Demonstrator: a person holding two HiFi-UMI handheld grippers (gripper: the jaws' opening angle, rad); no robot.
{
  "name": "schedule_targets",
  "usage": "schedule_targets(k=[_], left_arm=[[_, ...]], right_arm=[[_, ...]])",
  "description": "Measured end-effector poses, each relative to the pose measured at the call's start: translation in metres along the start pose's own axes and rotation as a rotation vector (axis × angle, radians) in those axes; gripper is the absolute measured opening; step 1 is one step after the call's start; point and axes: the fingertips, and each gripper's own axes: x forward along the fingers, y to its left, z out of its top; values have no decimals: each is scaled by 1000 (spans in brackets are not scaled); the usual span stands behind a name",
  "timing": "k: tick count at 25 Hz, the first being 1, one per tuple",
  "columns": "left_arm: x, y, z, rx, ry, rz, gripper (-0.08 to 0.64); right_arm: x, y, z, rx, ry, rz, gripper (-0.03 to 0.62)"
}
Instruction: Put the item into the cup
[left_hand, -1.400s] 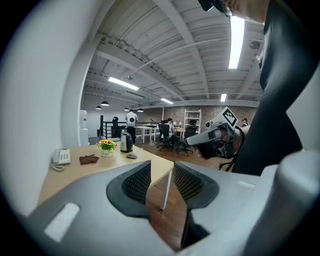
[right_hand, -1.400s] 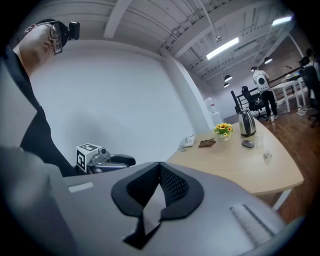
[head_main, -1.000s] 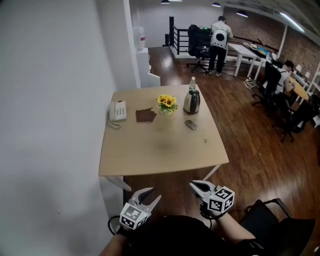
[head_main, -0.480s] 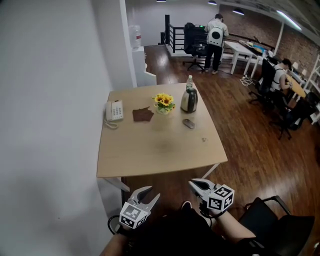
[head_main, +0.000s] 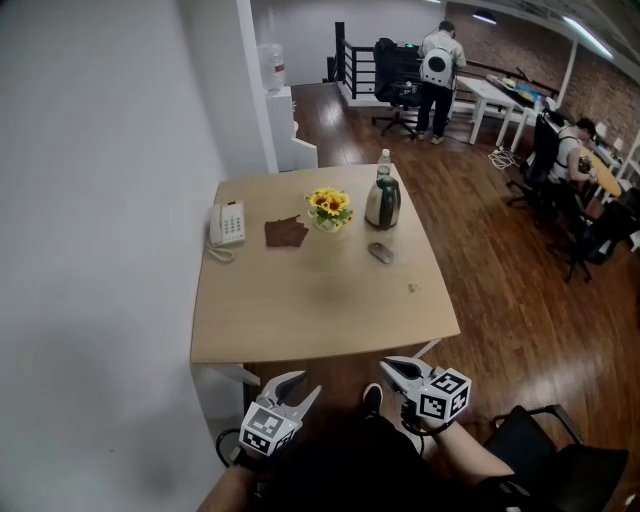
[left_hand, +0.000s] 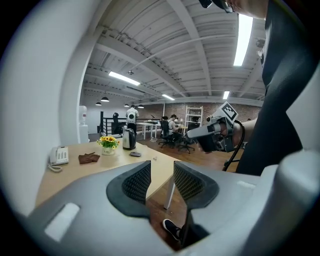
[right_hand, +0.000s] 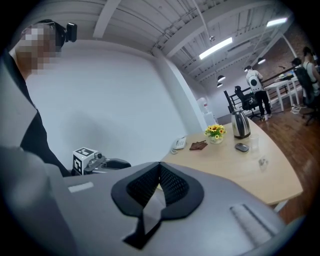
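The left tongs (head_main: 298, 388) and the right tongs (head_main: 392, 368) hang low in front of the person's body, over the wood floor (head_main: 500, 290) and short of the counter's (head_main: 300, 310) near edge. Neither touches anything on it.

In the left gripper view the left tongs (left_hand: 162, 180) stand released, the two ribbed pads apart with only the floor and a dark shoe (left_hand: 172, 229) showing through the gap. In the right gripper view the right tongs (right_hand: 160, 180) are clenched pad to pad, with nothing between them.

A small pale item (head_main: 411, 288) lies alone near the counter's right edge, well apart from both tongs. A clear cup (right_hand: 253, 143) shows faintly in the right gripper view, just beside a dark gadget (head_main: 380, 252); the head view does not show it clearly.

Along the counter's far side stand a white phone (head_main: 227, 222) at the left, a brown cloth (head_main: 286, 232), a pot of yellow flowers (head_main: 330, 207), and a steel kettle (head_main: 383, 203) with a bottle (head_main: 385, 158) just behind it.

Beyond, a person stands (head_main: 440, 65) at a white desk and another sits (head_main: 572, 150) at the right. A black chair (head_main: 560, 455) stands by the person's right arm.
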Motion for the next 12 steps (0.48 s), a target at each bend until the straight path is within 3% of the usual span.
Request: schedule_targets(k=[12], left_arm=[[118,72,36,-44,24,52,137]], right_arm=[[60,-97,63,-15,54,113,8]])
